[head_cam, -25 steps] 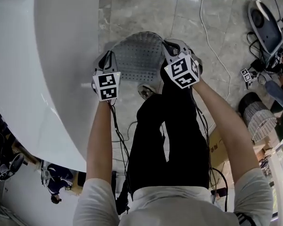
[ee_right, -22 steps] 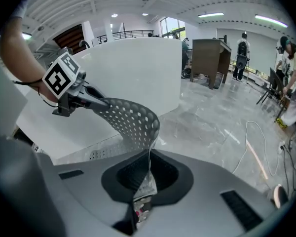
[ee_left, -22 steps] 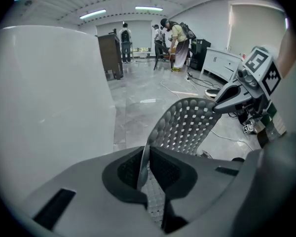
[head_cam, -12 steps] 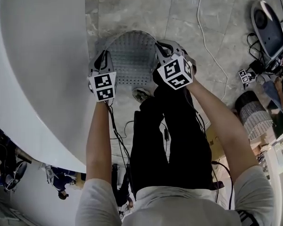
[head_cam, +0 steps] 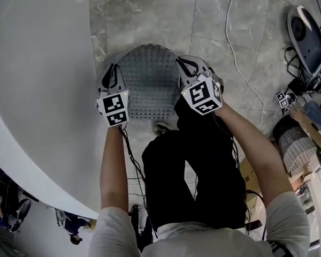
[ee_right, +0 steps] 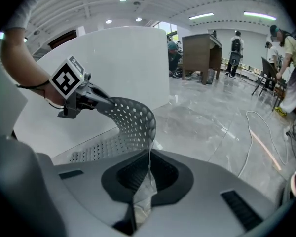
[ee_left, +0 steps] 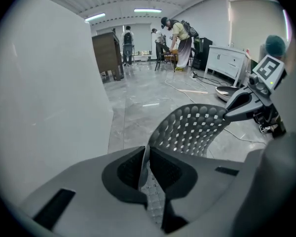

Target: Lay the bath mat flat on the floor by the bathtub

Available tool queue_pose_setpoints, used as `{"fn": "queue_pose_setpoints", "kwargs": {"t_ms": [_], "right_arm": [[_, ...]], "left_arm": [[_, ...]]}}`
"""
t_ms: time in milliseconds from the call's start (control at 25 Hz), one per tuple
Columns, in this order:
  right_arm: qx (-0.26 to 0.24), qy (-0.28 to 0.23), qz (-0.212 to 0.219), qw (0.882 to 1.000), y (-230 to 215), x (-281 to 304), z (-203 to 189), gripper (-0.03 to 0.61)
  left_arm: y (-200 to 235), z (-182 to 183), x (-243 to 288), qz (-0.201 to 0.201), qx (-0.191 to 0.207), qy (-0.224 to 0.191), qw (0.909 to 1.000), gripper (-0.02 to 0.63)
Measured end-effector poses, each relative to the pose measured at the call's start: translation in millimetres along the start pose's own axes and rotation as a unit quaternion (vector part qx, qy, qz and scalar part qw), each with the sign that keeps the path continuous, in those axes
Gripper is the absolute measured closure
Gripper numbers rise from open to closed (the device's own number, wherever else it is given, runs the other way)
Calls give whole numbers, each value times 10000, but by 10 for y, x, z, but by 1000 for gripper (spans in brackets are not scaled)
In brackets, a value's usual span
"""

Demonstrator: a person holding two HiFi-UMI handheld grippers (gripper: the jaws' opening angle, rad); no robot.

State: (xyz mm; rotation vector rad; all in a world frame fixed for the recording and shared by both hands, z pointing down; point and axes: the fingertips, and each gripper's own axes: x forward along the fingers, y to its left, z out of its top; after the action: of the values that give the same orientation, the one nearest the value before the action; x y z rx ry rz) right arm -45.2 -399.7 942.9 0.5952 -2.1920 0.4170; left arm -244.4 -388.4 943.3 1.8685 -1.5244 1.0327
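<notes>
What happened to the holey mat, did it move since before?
Yes. The bath mat has sunk closer to the floor, just beside the bathtub wall.

**Camera Placement**

The head view is taken from above and directed steeply down at the floor (head_cam: 144, 20) beside the bathtub (head_cam: 37, 79). Each gripper view is taken close behind its own fingers (ee_left: 128, 169), directed along them, low across the room. The bath mat (head_cam: 150, 84) is shared by all three views.
</notes>
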Motion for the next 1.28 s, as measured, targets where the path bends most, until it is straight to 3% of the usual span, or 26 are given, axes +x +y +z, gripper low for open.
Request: {"fn": "queue_pose_setpoints", "kwargs": {"t_ms": [160,280,480,560,640,880,1160,1280], "right_arm": [[326,-327,-267,9986,-76,125,-159,562],[183,-446,-379,9981,-72,268,-275,561],[-124,-763,-654,9949,-101,623,-402,561],[-100,-885,-819,9927,-143,737,-436,563],[-82,-941,-965,9908,-191,786,-420,561],[-150,-739,-1157,9904,-251,788,-444,561],[-961,-352,-1160,9880,-66,948,-568,561],[-1006,-317,-1185,9873,-138,1005,-592,561]], "left_arm": [[-37,-53,159,-62,342,-326,9989,585],[-24,-83,349,-207,567,-535,9967,584],[56,-88,744,-107,751,-901,9930,584],[28,-78,867,-143,1012,-989,9898,584],[58,-86,950,-209,1239,-962,9874,584],[142,-85,1118,-218,1319,-865,9872,584],[165,-423,1511,171,2119,-131,9771,584],[207,-377,1578,212,2048,-171,9784,584]]}}
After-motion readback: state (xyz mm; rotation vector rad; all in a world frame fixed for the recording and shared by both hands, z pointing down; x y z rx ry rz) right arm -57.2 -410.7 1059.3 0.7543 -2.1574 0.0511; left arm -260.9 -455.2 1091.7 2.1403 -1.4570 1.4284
